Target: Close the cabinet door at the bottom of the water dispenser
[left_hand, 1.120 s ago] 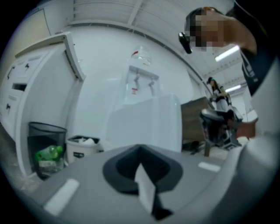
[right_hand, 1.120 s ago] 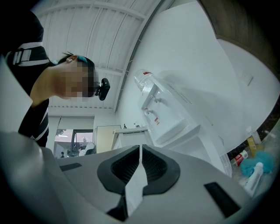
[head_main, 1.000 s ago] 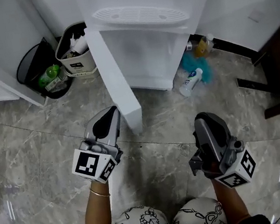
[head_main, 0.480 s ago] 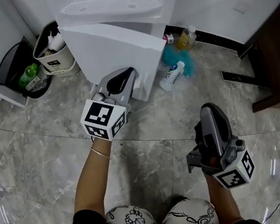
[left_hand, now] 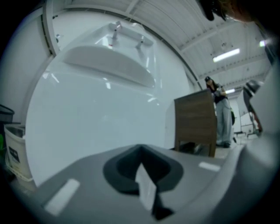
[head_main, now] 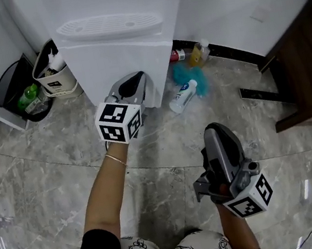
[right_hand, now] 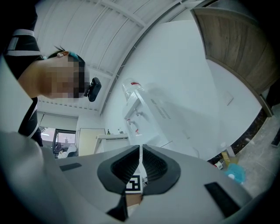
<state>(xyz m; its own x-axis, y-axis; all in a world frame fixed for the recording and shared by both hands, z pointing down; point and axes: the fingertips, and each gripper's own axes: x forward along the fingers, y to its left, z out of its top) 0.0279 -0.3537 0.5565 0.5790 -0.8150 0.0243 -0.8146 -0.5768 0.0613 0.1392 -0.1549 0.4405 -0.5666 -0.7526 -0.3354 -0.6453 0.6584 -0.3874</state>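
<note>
marble floor, water dispenser standing at its far edge. cabinet door sitting at dispenser's bottom front, looking nearly flush. left gripper, jaws together, empty, touching door's lower part. right gripper hanging closed, empty. door probably light, stiff: pushing flat, not gripping.

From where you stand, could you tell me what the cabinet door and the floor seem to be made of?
The cabinet door looks like smooth white plastic or painted metal, plain and faintly glossy; I cannot tell which. The floor looks like polished grey marble or marble-look tile: pale veins, joint lines and light reflections.
</note>
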